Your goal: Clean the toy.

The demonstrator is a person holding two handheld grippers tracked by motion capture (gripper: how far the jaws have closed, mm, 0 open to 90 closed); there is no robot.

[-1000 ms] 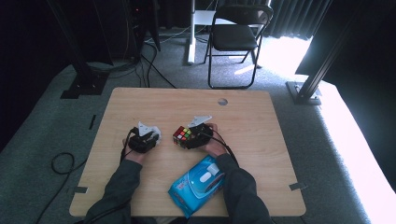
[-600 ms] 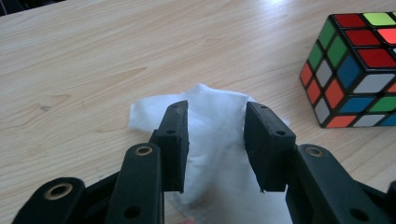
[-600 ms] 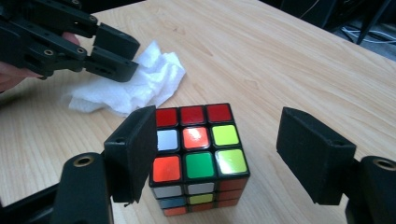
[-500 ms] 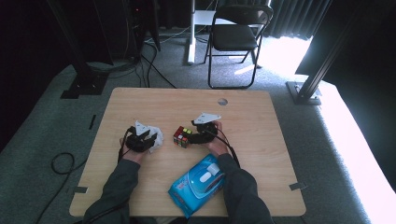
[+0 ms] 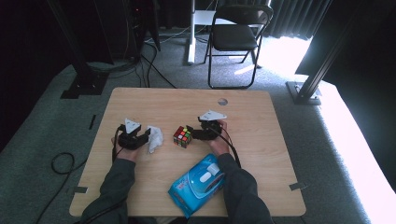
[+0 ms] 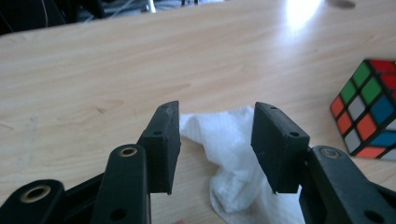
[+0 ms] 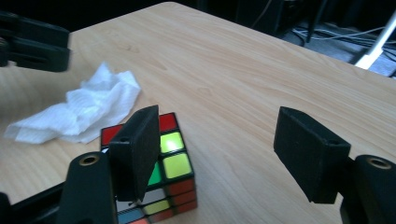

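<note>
Jaws: left gripper (image 6: 215, 144) spread, just been opening, tissue (image 6: 233, 154) loose between; right gripper (image 7: 219, 154) spread beside cube (image 7: 156, 175).
Tissue: soft, light; pinch the bunched middle.
Cube: stiff, slick; grip flat faces, mid-counter (image 5: 261, 154).

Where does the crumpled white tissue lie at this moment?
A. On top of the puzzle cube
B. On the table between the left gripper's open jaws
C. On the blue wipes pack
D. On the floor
B: the tissue lies on the table between the left gripper jaws, pads not pressing it.

A blue pack of wet wipes (image 5: 200, 184) lies on the wooden table (image 5: 261, 140) at six o'clock, near its front edge. A small round hole (image 5: 222, 101) sits toward twelve. Beyond the table, at twelve o'clock, stands a black folding chair (image 5: 236, 37) (cables (image 5: 154, 70) trail across the carpet at eleven).
</note>
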